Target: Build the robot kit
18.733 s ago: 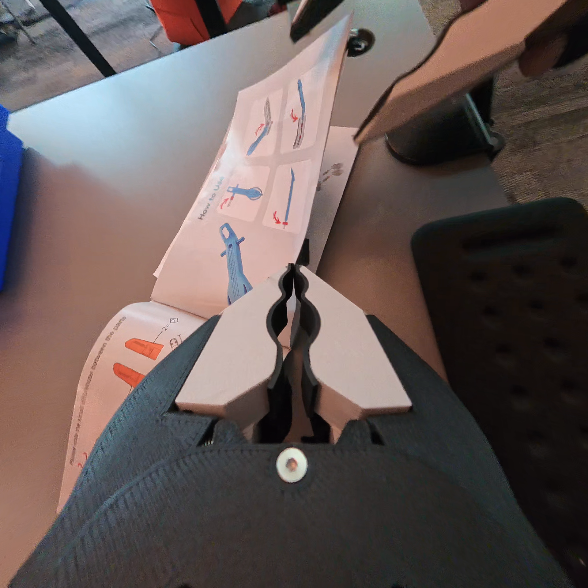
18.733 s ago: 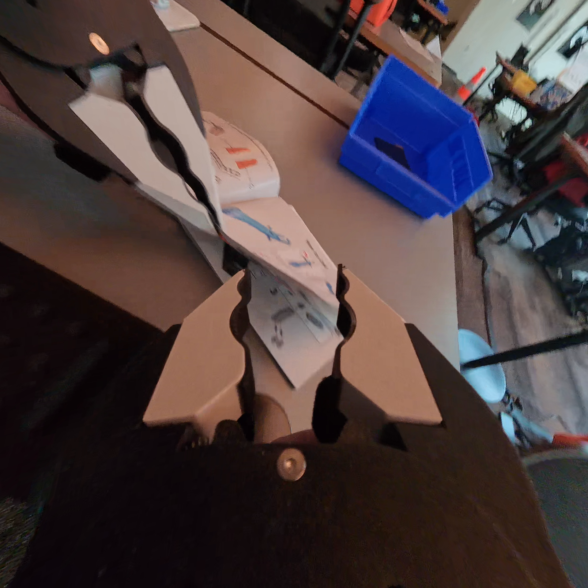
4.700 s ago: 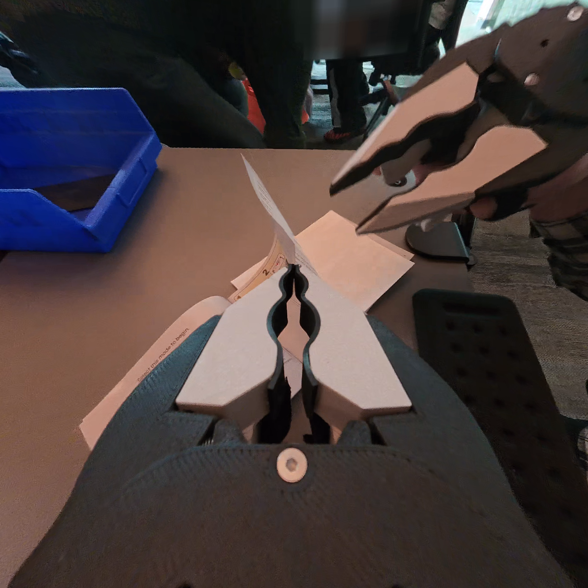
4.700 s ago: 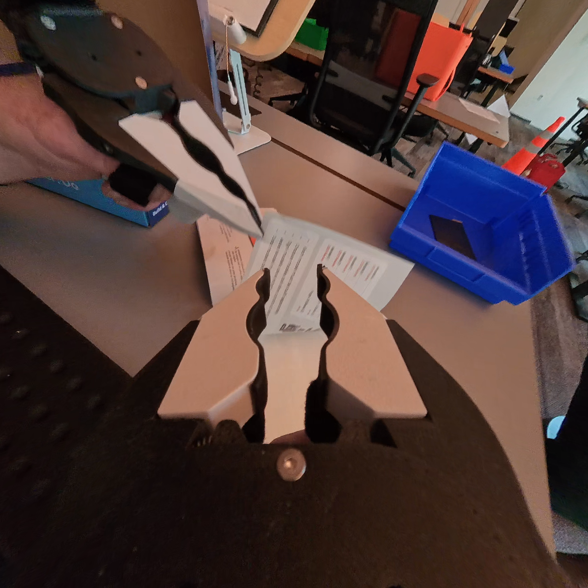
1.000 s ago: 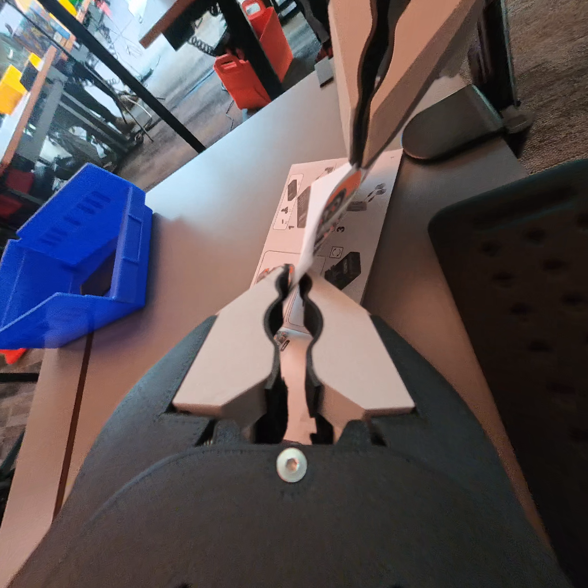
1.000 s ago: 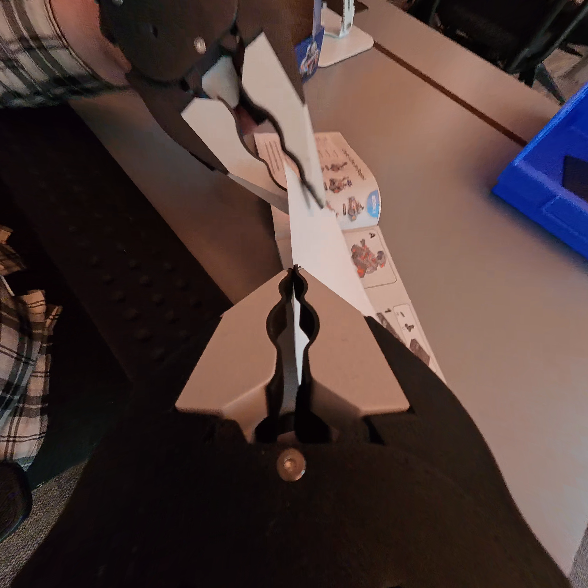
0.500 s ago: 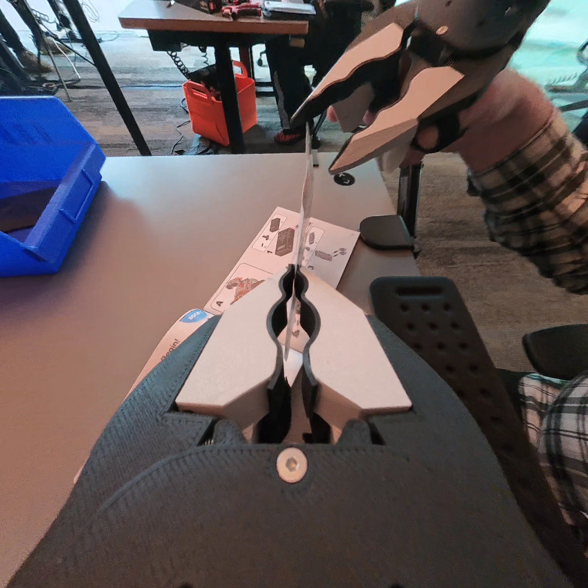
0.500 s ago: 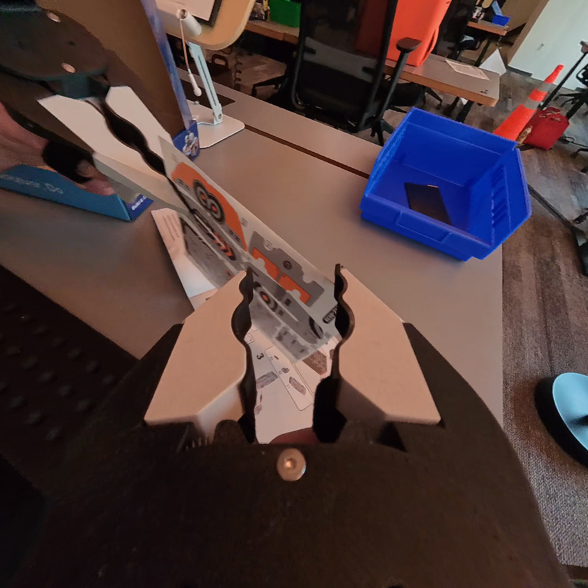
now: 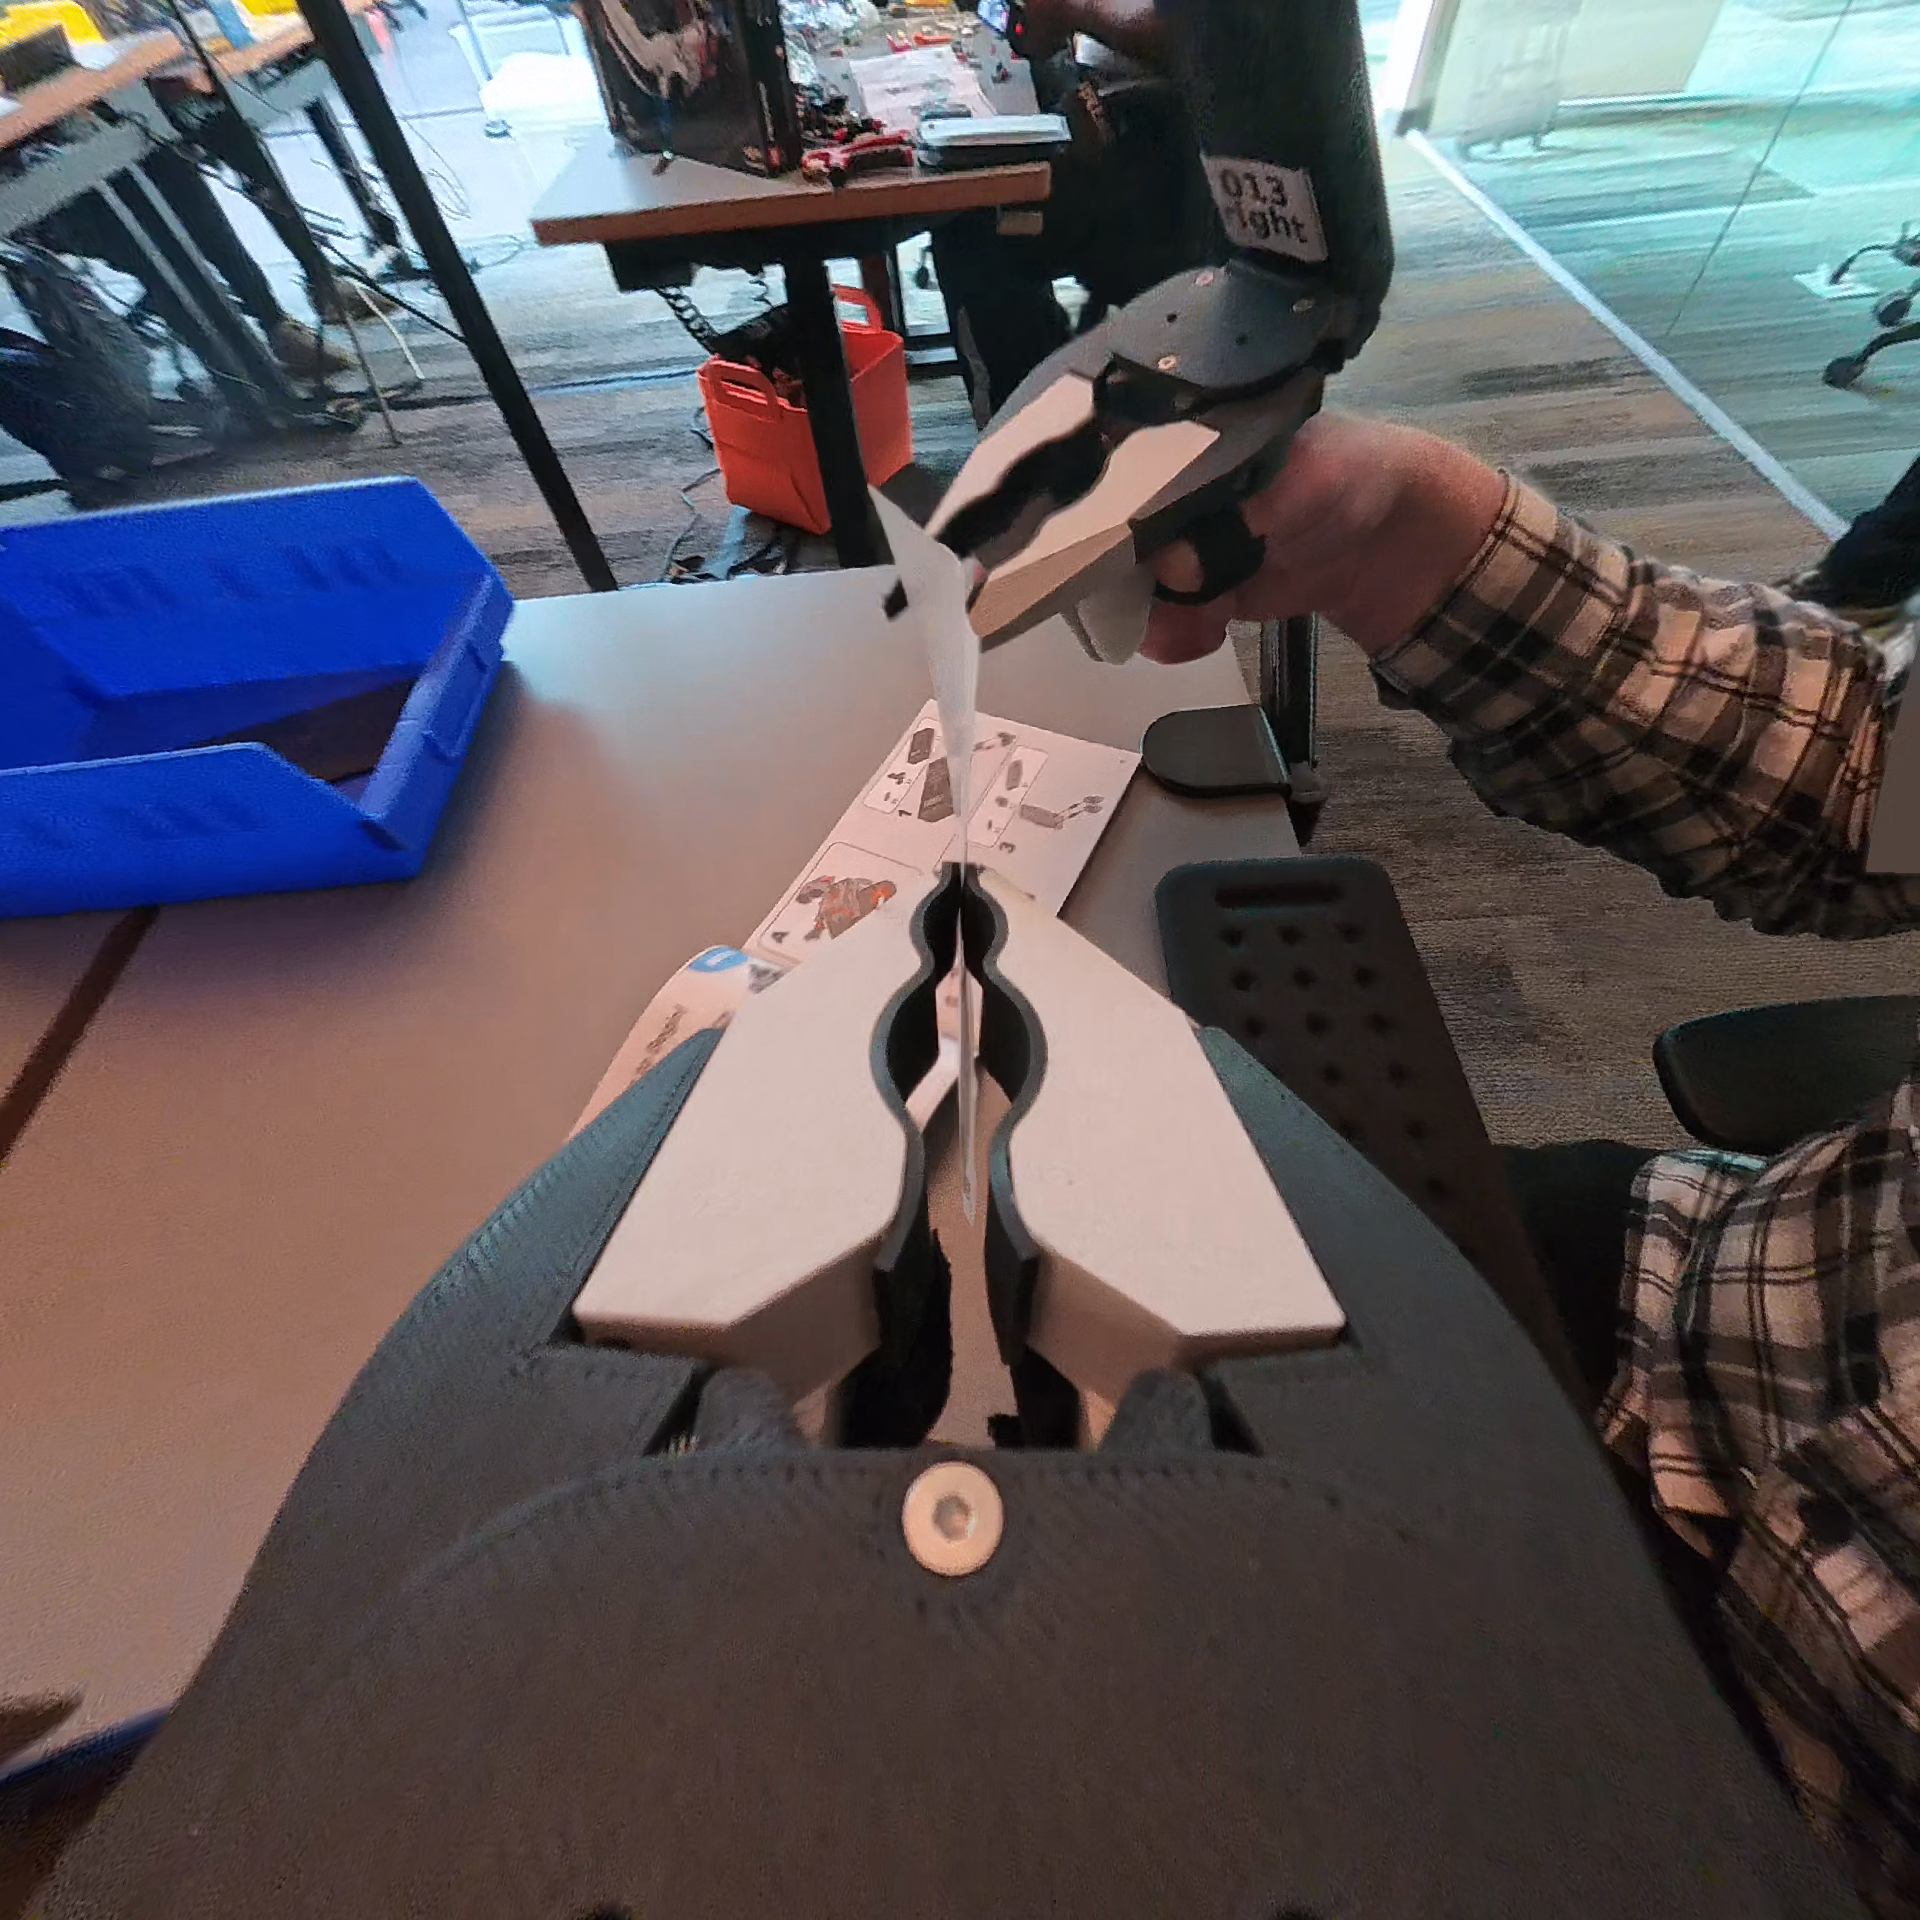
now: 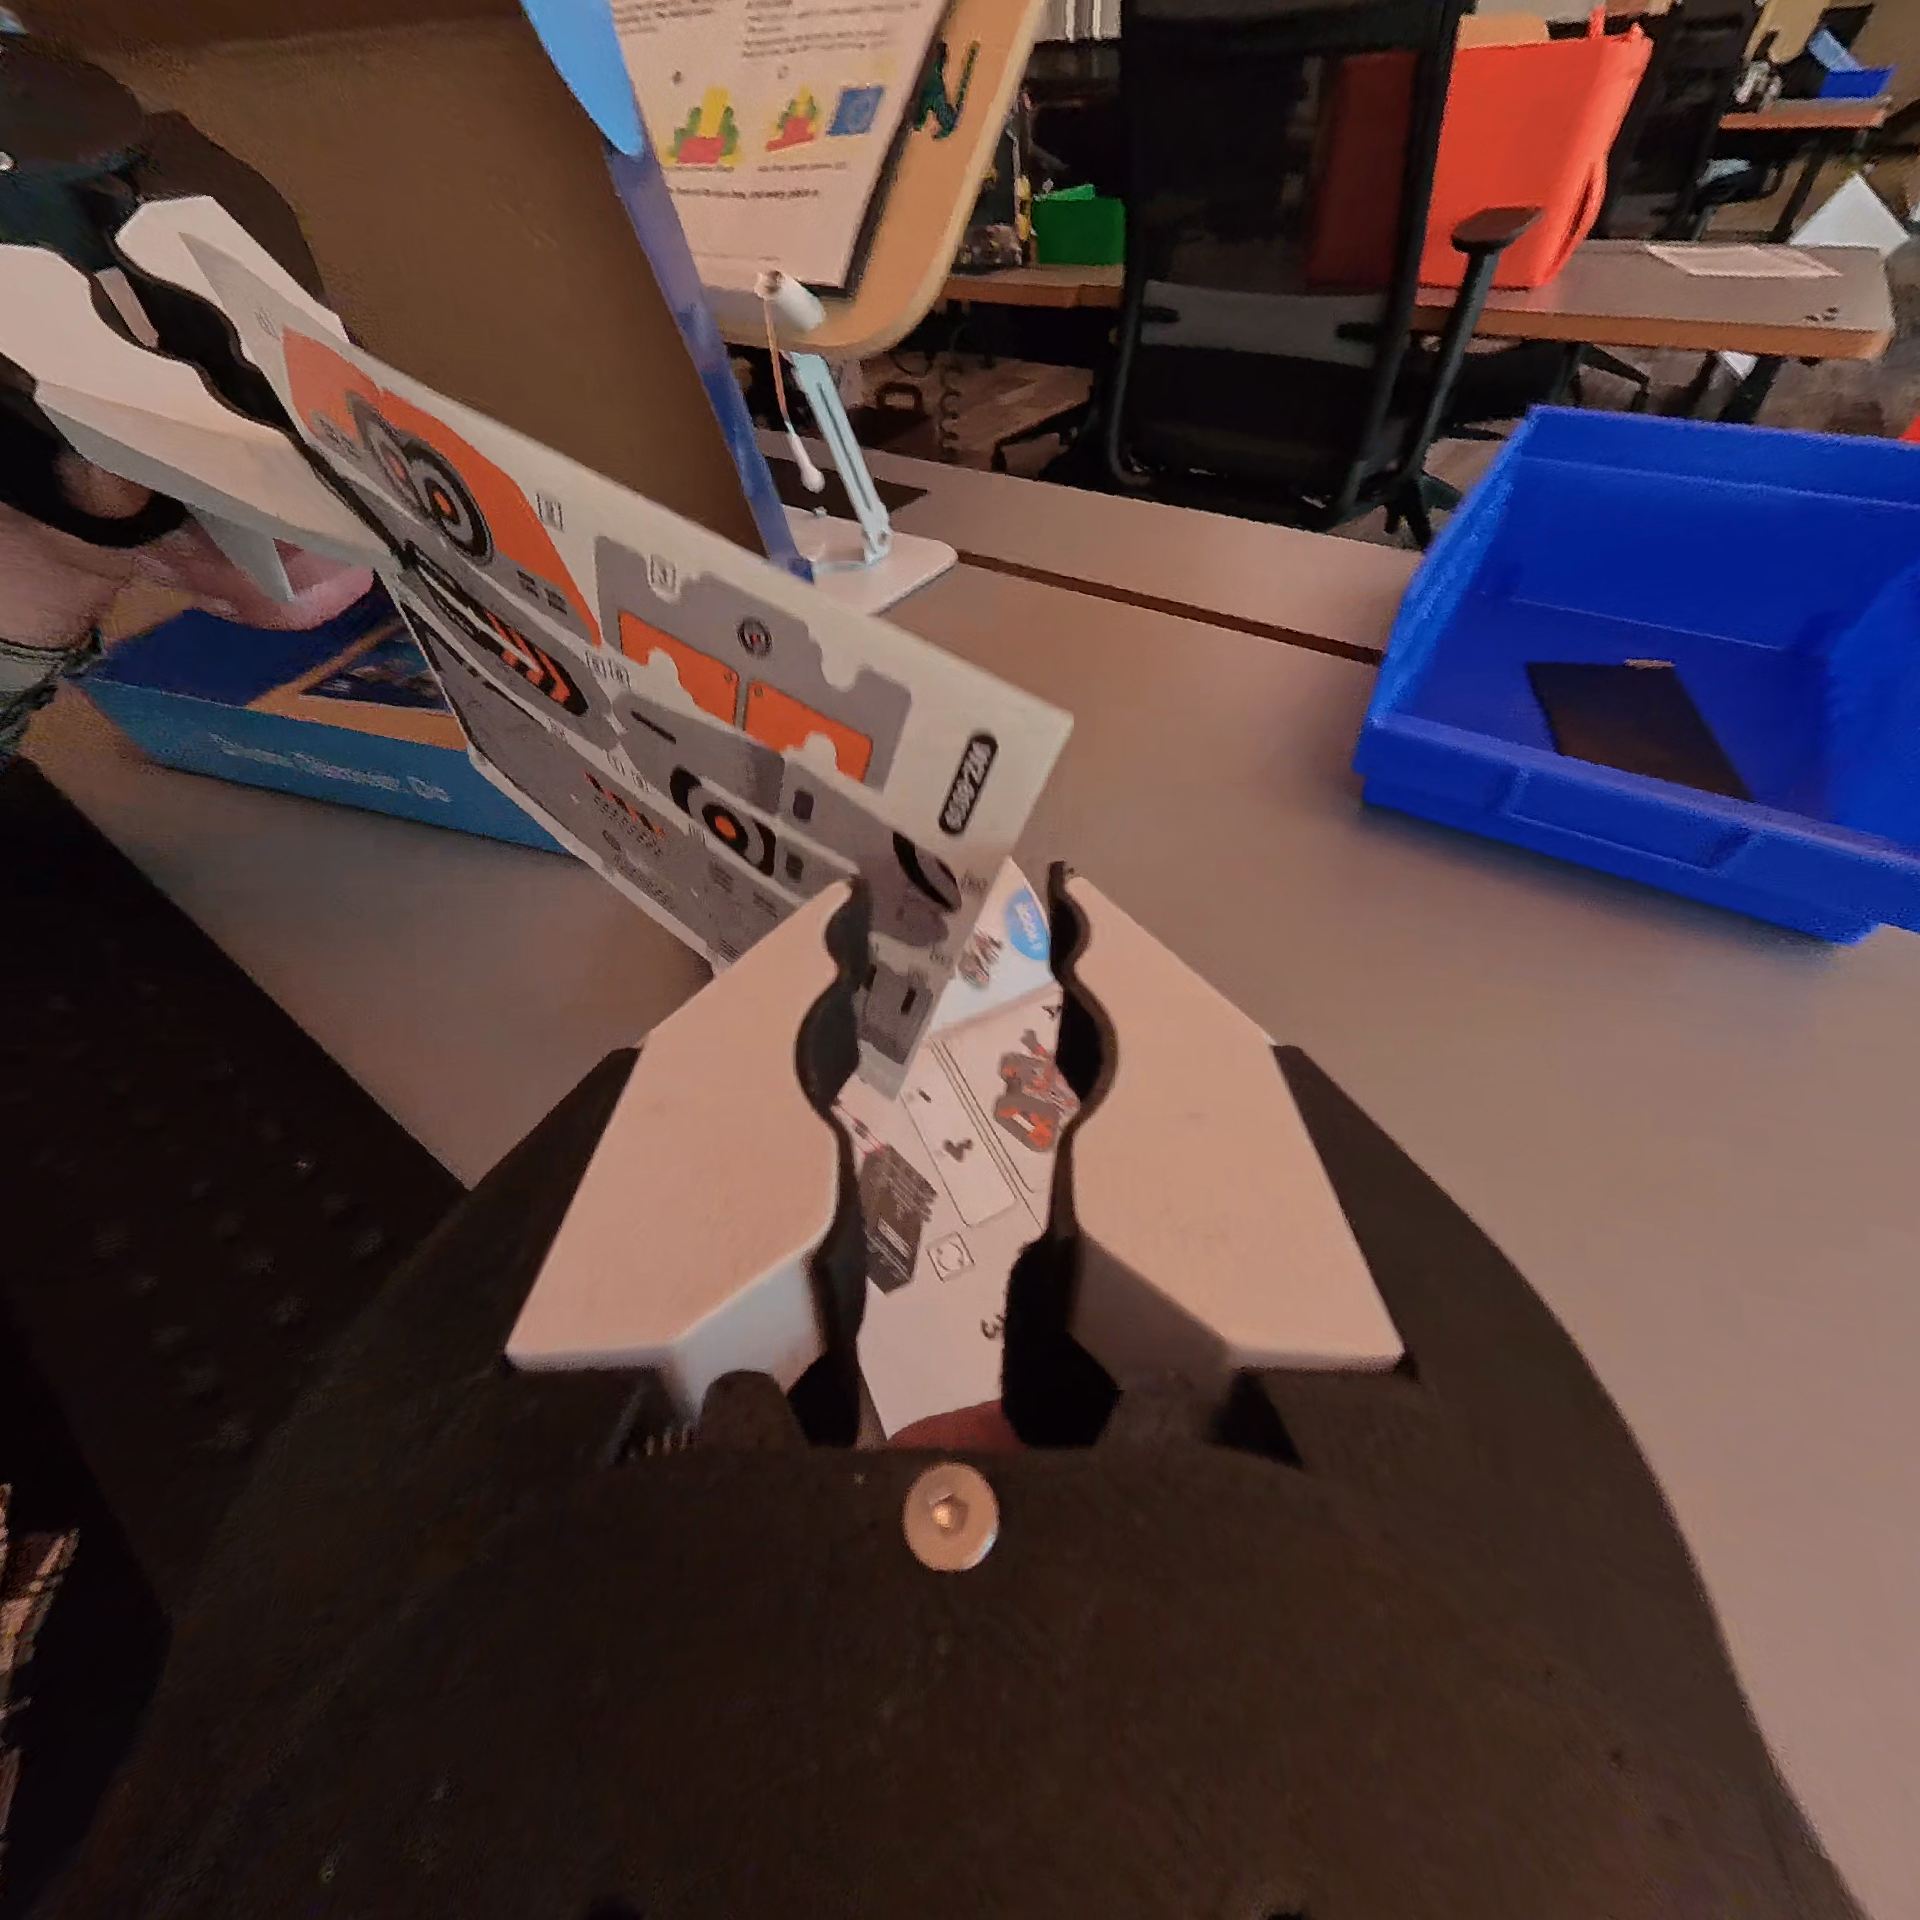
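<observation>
- Pinching a sticker sheet [image 10: 665, 665] edge-on, the left gripper [image 9: 961, 883] has its fingers [image 9: 790, 1122] closed on the sheet's lower part; the sheet is held in the air above the worktop [image 9: 343, 1039].
- The right gripper [image 10: 951, 883] has its fingers [image 10: 1174, 1132] narrowly apart and grips nothing; the sheet's lower corner dips between them. Seen from the left wrist, the right gripper's tips sit right at the sheet's top edge, and contact cannot be told.
- A hand [image 9: 1340, 540] with a plaid sleeve [image 9: 1662, 717] holds the right gripper.
- A leaflet [image 9: 987, 800] lies flat on the grey worktop under both grippers, close to its near edge.
- A blue bin [image 10: 1673, 665] sits on the worktop well away from the leaflet, with a dark flat thing inside.
- A blue box [image 10: 312, 748] lies on the worktop behind the left gripper, and a white stand [image 10: 862, 540] rests beside it with a board rising above.
- A seam [image 10: 1174, 613] runs across the worktop.
- Beyond the worktop: a black chair [image 10: 1278, 260], an orange bag [image 10: 1527, 135], an orange crate [image 9: 800, 426] on the carpet, and other cluttered tables [image 9: 790, 197].
</observation>
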The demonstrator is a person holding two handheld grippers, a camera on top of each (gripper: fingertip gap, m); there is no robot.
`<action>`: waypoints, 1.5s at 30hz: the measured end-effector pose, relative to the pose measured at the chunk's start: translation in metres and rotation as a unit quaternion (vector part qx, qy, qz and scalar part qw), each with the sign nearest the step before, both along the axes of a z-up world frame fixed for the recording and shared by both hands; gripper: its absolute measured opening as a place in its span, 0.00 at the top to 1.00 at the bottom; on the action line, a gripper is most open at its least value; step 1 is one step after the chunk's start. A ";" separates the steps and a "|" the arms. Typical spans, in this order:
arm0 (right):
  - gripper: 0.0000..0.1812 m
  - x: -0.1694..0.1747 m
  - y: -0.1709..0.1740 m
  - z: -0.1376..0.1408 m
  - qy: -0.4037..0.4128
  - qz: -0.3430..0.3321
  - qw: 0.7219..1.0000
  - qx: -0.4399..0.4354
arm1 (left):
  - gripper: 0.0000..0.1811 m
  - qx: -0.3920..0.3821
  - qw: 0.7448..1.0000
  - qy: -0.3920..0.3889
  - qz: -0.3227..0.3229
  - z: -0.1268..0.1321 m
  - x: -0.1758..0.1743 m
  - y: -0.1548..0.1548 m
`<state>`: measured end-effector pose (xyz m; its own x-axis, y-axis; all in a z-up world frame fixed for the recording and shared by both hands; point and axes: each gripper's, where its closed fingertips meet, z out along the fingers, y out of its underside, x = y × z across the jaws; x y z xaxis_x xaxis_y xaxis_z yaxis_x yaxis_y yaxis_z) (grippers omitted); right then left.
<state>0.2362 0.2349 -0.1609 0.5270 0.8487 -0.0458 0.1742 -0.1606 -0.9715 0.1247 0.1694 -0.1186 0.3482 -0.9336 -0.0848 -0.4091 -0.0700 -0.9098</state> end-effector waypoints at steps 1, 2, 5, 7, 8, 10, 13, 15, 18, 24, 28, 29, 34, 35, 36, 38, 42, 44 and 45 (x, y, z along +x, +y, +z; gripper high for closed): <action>0.89 -0.006 -0.004 0.002 0.006 0.012 1.000 0.005 | 1.00 0.011 1.000 0.003 0.013 0.007 -0.010 -0.003; 1.00 -0.012 -0.008 0.004 0.009 0.021 1.000 0.010 | 1.00 0.021 0.999 0.003 0.026 0.016 -0.021 -0.008; 1.00 -0.029 -0.014 0.003 0.003 0.034 0.999 0.018 | 1.00 0.050 0.996 0.003 0.069 0.046 -0.064 -0.024; 1.00 -0.042 -0.018 -0.002 -0.013 0.043 0.999 0.023 | 1.00 0.073 0.991 0.011 0.113 0.068 -0.104 -0.033; 1.00 -0.048 -0.020 -0.005 -0.022 0.045 0.998 0.027 | 1.00 0.086 0.986 0.015 0.142 0.079 -0.128 -0.036; 0.99 -0.058 -0.022 -0.013 -0.043 0.047 0.997 0.034 | 1.00 0.100 0.975 0.009 0.198 0.104 -0.179 -0.046; 0.98 -0.070 -0.026 -0.016 -0.047 0.050 0.997 0.047 | 1.00 0.140 0.944 0.000 0.298 0.149 -0.263 -0.066; 0.98 -0.077 -0.028 -0.022 -0.047 0.055 0.997 0.035 | 1.00 0.167 0.918 -0.012 0.359 0.179 -0.319 -0.083; 0.99 -0.087 -0.028 -0.031 -0.052 0.055 0.997 0.025 | 1.00 0.201 0.861 -0.003 0.468 0.206 -0.411 -0.103; 0.99 -0.111 -0.026 -0.048 -0.069 0.053 0.996 0.015 | 1.00 0.162 0.781 -0.054 0.601 0.184 -0.564 -0.115; 1.00 -0.120 -0.025 -0.056 -0.083 0.045 0.995 0.010 | 1.00 0.134 0.740 -0.038 0.658 0.144 -0.634 -0.109; 1.00 -0.122 -0.024 -0.058 -0.085 0.044 0.995 0.010 | 1.00 0.120 0.732 -0.032 0.670 0.129 -0.649 -0.105; 1.00 -0.128 -0.020 -0.064 -0.090 0.034 0.995 0.006 | 1.00 0.075 0.696 -0.009 0.714 0.067 -0.709 -0.085; 1.00 -0.129 -0.019 -0.065 -0.091 0.032 0.995 0.006 | 1.00 0.076 0.686 -0.008 0.724 0.059 -0.719 -0.082; 1.00 -0.130 -0.018 -0.065 -0.090 0.032 0.995 0.007 | 1.00 0.078 0.676 -0.003 0.733 0.052 -0.728 -0.080; 1.00 -0.132 -0.016 -0.066 -0.091 0.030 0.995 0.006 | 1.00 0.077 0.651 0.018 0.755 0.038 -0.745 -0.079; 1.00 -0.134 -0.012 -0.070 -0.091 0.024 0.996 0.003 | 1.00 0.080 0.617 0.042 0.782 0.023 -0.763 -0.082; 1.00 -0.134 -0.011 -0.073 -0.094 0.024 0.995 -0.001 | 1.00 0.082 0.606 0.035 0.791 0.020 -0.766 -0.084; 1.00 -0.134 -0.011 -0.075 -0.096 0.024 0.995 -0.002 | 1.00 0.085 0.601 0.040 0.794 0.021 -0.766 -0.087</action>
<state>0.1025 0.2240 -0.2360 0.4852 0.8731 0.0486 0.3637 -0.1510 -0.9192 -0.6415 0.0822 -0.0977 0.7767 0.5947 -0.2074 0.0076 -0.3381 -0.9411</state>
